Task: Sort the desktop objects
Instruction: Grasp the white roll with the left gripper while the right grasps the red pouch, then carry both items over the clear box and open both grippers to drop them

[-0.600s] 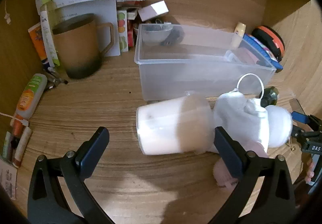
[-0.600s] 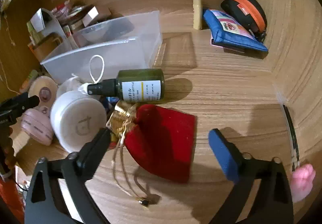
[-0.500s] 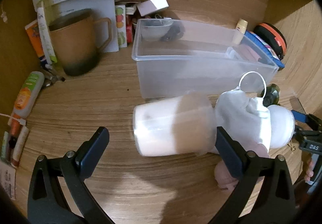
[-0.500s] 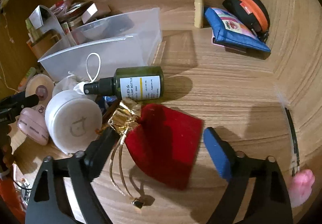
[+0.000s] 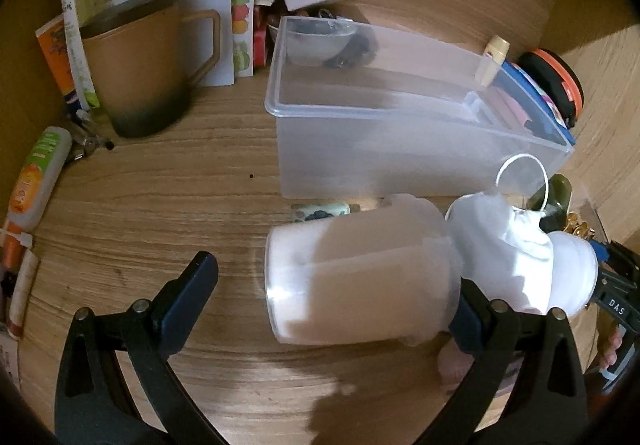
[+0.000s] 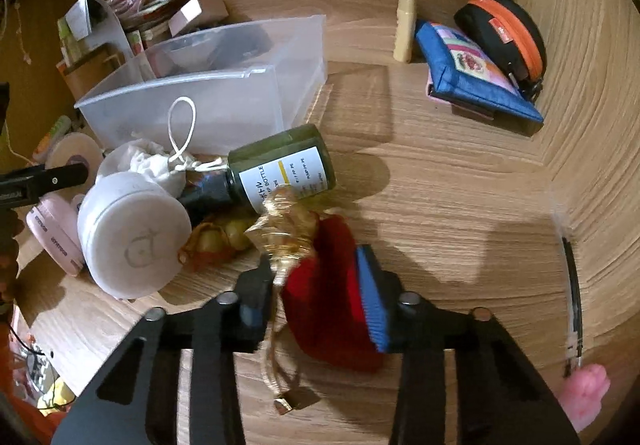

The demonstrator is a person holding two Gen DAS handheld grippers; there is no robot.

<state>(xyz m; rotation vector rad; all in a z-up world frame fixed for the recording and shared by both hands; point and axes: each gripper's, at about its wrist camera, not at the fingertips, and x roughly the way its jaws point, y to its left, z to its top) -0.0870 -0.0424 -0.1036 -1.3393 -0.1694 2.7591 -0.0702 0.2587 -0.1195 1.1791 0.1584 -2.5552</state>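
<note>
A clear plastic bin (image 5: 400,133) stands on the wooden desk; it also shows in the right wrist view (image 6: 208,101). My left gripper (image 5: 332,285) is open, its fingers either side of a frosted white jar (image 5: 360,281) lying on its side. A white drawstring pouch (image 5: 500,241) lies to the jar's right. My right gripper (image 6: 316,285) is shut on a red velvet pouch (image 6: 324,293) with a gold top. A green pump bottle (image 6: 280,169) lies just beyond it, beside a white round jar (image 6: 132,241).
A brown mug (image 5: 136,61), papers and small boxes stand at the back left. A tube (image 5: 36,177) lies at the left edge. A blue pouch (image 6: 472,73), an orange-trimmed black case (image 6: 508,33) and a beige stick (image 6: 404,29) lie at the back right. A pink case (image 6: 56,233) lies left.
My right gripper has closed its jaws onto the red pouch, which bunched up. My left gripper moved slightly closer to the frosted jar and stays open.
</note>
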